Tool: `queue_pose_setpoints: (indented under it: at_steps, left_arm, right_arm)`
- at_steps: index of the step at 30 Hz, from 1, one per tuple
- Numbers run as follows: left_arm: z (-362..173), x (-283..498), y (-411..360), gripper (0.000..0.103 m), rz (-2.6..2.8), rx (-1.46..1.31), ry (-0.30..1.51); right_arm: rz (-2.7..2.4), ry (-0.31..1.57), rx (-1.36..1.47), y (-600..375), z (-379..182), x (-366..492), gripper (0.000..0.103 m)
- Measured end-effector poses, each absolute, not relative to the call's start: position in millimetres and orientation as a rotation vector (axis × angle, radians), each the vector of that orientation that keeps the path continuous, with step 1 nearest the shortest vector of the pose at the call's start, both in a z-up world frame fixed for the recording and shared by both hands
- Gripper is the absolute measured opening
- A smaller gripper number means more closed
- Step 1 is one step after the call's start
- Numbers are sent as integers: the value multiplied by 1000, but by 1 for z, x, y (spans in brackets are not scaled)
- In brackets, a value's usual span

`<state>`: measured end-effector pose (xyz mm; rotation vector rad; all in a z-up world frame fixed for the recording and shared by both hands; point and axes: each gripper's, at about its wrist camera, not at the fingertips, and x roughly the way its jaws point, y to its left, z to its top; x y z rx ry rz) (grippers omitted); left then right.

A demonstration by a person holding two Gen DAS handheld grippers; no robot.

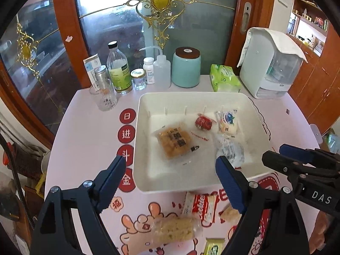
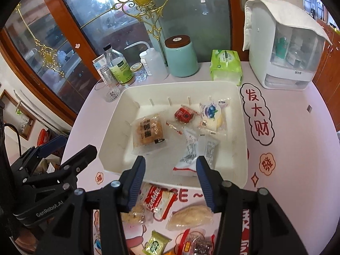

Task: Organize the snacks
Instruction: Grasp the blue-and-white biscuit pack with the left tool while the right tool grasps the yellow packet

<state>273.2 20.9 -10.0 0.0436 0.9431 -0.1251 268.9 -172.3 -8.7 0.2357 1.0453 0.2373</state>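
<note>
Both the left gripper (image 1: 170, 182) & right gripper (image 2: 171, 183) gape wide, empty. Red-white crinkly cookie packet (image 2: 158, 201) at lower centre, outside the white plastic tray (image 2: 242, 127): prob light, slippery, crushable, so pinch its sealed edge.

Bright backlit daylight, heavy fisheye edge distortion.

My left gripper (image 1: 170, 176) hangs wide apart, empty, over the white rectangular plastic tray (image 1: 146, 170), which holds a clear-wrapped brown cake (image 1: 174, 142) and a small red packet (image 1: 203, 123).

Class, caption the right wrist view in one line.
Open right gripper above white tray holding four snacks; cookies packet waits outside.
</note>
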Motion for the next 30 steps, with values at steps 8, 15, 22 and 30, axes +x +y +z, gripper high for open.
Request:
queue_pose_setpoints:
  at_steps: [8, 15, 22, 30]
  left_arm:
    - [-5, 251, 37, 85, -128, 42, 954]
    - [2, 226, 40, 85, -169, 70, 953]
    - [0, 191, 45, 85, -230, 97, 963]
    - [-27, 136, 66, 85, -287, 141, 991]
  right_arm:
    - [239, 1037, 232, -164, 0, 239, 50]
    - [251, 1033, 243, -158, 6, 210, 50]
    - [288, 1053, 245, -147, -1, 173, 50]
    - [357, 1101, 224, -128, -28, 111, 50]
